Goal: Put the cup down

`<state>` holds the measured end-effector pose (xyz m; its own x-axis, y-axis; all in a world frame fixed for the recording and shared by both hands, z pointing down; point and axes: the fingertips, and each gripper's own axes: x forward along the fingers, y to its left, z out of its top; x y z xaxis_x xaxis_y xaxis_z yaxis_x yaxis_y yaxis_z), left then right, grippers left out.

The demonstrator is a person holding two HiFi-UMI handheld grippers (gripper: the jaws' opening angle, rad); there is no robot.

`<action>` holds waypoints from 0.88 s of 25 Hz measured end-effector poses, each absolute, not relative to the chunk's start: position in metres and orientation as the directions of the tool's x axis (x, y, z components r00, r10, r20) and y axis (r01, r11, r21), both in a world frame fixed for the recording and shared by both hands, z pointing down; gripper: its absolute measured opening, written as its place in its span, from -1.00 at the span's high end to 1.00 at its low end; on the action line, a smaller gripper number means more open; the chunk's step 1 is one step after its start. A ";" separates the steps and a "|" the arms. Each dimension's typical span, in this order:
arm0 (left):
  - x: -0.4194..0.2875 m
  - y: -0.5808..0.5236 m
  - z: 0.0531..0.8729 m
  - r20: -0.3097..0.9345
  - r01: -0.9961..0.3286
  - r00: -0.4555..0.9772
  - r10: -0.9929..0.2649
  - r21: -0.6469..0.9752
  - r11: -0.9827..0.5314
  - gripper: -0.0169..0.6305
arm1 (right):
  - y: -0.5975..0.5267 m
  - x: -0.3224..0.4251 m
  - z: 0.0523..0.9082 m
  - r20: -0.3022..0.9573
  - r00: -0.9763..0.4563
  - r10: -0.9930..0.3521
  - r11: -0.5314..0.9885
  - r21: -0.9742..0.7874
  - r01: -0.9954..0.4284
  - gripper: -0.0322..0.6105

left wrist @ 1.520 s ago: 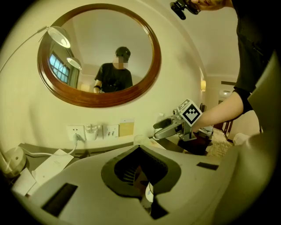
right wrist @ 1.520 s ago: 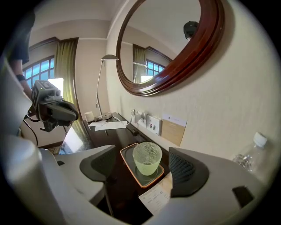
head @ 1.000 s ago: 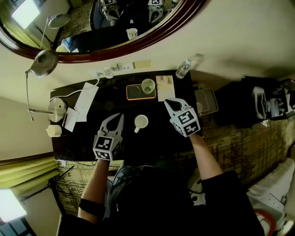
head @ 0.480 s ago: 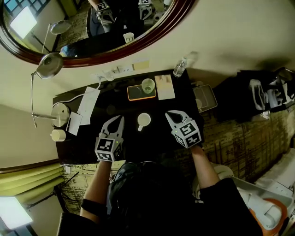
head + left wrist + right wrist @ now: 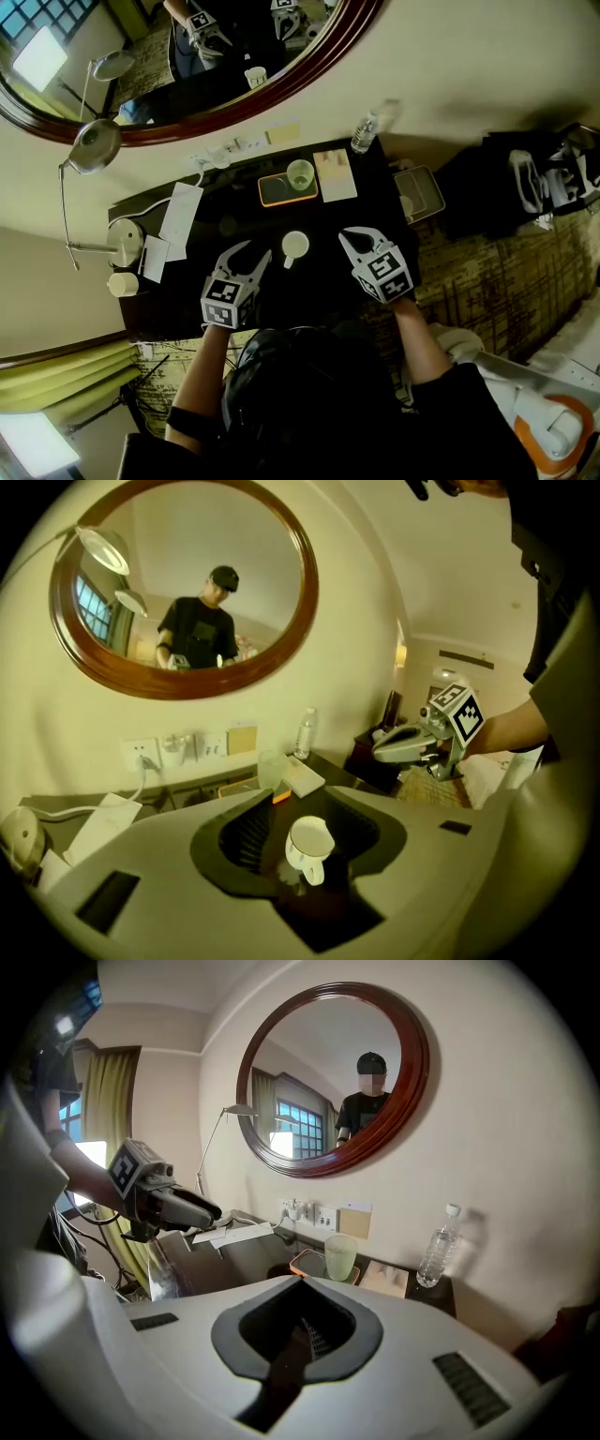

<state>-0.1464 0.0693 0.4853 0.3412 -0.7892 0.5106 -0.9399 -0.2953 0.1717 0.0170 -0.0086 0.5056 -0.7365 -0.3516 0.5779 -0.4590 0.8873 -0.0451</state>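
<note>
Because the cup (image 5: 294,246) stands upright on its own base near the middle of the tabletop (image 5: 234,217), with no pad touching it, the put-down reads as essentially done. Its handle turns toward the near edge and the left gripper (image 5: 257,252), the side from which a grip would most naturally be taken. Left gripper: jaws partly apart, having just been opening; the cup shows through their gap just beyond the tips, unclasped, so nothing is held. This slack opening fits a release, and a straight pull-back toward the near edge would probably clear the handle without tipping the cup. Right gripper (image 5: 348,236): jaws closed together on nothing, hovering toward the right edge, apart from the cup, apparently kept out of the way. Toward the far edge, a green glass (image 5: 301,173) sits on an orange-rimmed tray (image 5: 275,190); a water bottle (image 5: 364,137) stands at the far right corner.
</note>
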 end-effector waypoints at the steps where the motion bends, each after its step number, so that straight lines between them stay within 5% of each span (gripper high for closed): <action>1: -0.139 0.069 0.489 0.545 -0.935 0.353 -0.761 0.186 -0.301 0.31 | -0.009 0.019 0.509 0.583 -0.731 -0.354 0.889 -0.035 -0.457 0.90; 7: -0.100 0.069 0.543 0.719 -0.879 0.422 -0.553 0.173 -0.445 -0.54 | -0.005 0.026 0.516 0.590 -0.728 -0.350 0.884 -0.049 -0.465 0.90; 22: -0.058 0.044 0.646 0.883 -0.765 0.372 -0.286 0.118 -0.633 -0.76 | 0.012 0.048 0.567 0.640 -0.709 -0.296 0.833 -0.191 -0.520 0.90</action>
